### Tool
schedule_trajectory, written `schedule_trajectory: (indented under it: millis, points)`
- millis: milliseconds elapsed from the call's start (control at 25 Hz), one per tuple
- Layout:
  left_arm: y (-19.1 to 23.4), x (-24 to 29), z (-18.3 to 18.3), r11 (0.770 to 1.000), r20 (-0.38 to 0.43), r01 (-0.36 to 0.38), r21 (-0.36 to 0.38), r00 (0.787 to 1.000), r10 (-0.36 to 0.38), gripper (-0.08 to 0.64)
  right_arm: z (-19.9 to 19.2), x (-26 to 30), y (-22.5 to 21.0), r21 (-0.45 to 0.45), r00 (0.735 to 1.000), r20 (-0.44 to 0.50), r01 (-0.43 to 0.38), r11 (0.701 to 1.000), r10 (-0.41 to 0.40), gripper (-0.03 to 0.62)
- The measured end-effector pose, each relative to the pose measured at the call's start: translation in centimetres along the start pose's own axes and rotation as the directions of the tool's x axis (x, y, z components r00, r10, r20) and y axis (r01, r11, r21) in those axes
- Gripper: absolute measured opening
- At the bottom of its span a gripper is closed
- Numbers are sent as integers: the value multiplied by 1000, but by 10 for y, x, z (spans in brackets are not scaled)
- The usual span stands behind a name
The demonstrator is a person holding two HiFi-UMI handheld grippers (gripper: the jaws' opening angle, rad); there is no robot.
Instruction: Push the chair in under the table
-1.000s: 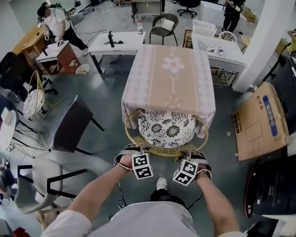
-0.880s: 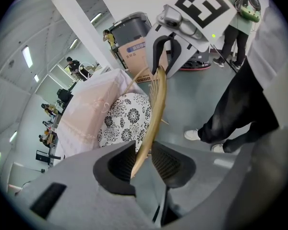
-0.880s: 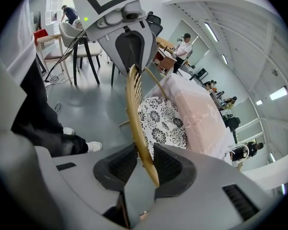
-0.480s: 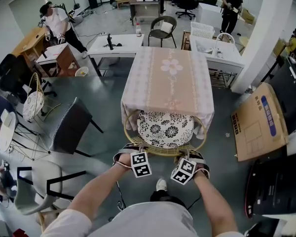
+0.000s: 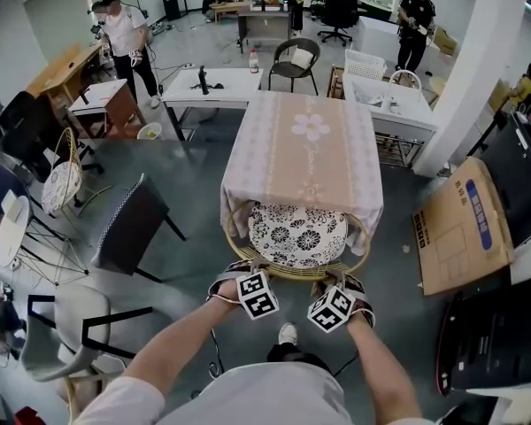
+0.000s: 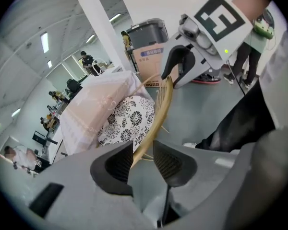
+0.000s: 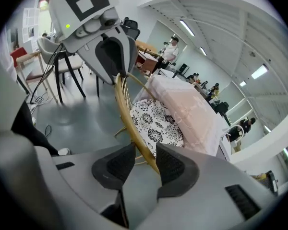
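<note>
Here, the rattan chair (image 5: 297,235) faces away from the person, in line with the long cloth-covered table (image 5: 305,149). Its patterned cushion sits partly beneath the hanging cloth, with its curved back rim on the near side. The left gripper (image 6: 143,150) and right gripper (image 7: 145,152) each straddle that rim, their jaws just opened wide and not clamping it. Bare grey floor flanks the chair, with a black chair (image 5: 128,224) to the left and a cardboard box (image 5: 460,228) to the right.
</note>
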State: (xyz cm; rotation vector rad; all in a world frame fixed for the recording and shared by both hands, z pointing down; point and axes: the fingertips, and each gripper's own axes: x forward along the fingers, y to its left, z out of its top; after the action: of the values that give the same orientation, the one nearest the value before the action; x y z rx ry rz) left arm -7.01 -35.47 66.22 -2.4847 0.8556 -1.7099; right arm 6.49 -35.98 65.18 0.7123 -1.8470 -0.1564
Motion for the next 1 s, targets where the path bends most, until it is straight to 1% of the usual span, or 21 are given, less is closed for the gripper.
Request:
schedule_trajectory:
  millis: [120,240,320,400,440,520,600,720,840,920,1000]
  points:
    - [-6,-7,6,996,50,22,-87,999,-17,123,4,-11,1,74,999,34,8,997,-10,120]
    - [-13,-15,9,987,93,27,-159,996,-12,123,12,-22,6,145,997,66,15,989,-25,105]
    - [-20,-21,11,980,124,34,-194,992,-10,123,17,-28,11,220,996,87,13,975,-33,94]
    - [-27,-28,12,967,155,54,-247,988,-16,121,22,-35,17,301,993,112,6,954,-41,85]
    - [-30,-31,13,957,172,68,-283,985,-18,121,26,-39,21,337,991,128,1,941,-47,80]
    - [-35,-40,15,928,210,94,-361,978,-17,121,35,-49,28,399,984,165,-11,917,-60,70]
    - [-37,-51,20,902,251,114,-417,968,-6,121,46,-61,31,446,975,206,-18,895,-83,57]
    - [-39,-70,28,871,305,125,-474,952,29,120,63,-82,31,508,955,265,-19,861,-135,41]
    - [-35,-93,37,832,373,143,-536,924,81,112,75,-99,32,565,938,302,-31,825,-172,35]
    - [-35,-108,41,808,402,155,-568,909,108,98,82,-109,33,578,926,324,-31,816,-195,30]
    - [-39,-118,44,794,412,156,-588,902,128,80,89,-120,34,590,913,346,-33,807,-215,25]
